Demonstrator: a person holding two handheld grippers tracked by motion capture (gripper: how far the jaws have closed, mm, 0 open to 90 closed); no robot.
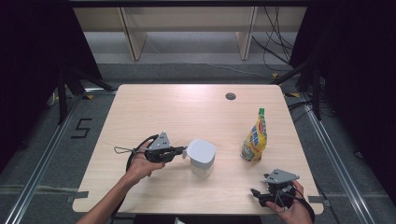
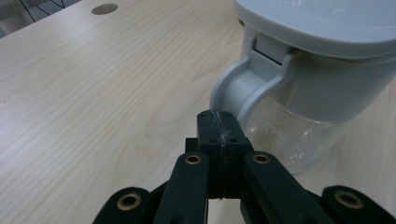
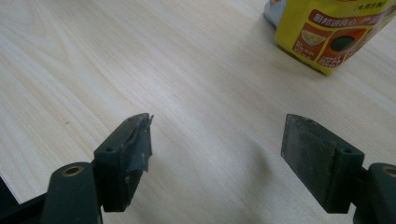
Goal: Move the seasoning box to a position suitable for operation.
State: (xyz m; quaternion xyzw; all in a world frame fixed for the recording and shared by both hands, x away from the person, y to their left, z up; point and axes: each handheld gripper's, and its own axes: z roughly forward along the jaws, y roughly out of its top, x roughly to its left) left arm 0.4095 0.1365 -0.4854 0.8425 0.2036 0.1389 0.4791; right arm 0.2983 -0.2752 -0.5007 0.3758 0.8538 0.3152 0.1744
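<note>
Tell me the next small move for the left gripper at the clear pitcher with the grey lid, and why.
Probably open the jaws: the left gripper is shut on nothing, its tips just short of the grey handle of the clear pitcher with the grey lid, so it cannot grasp yet.

We see the pale wooden table (image 1: 177,112) evenly lit from above in the high view, while the left and right edges of the frame sink into near black. Shadows are short and soft. That picture is slightly grainy. In the left gripper view the translucent jug with a grey lid (image 2: 327,70) at upper right is bright and soft-focused; the right gripper view blurs toward its top.
</note>
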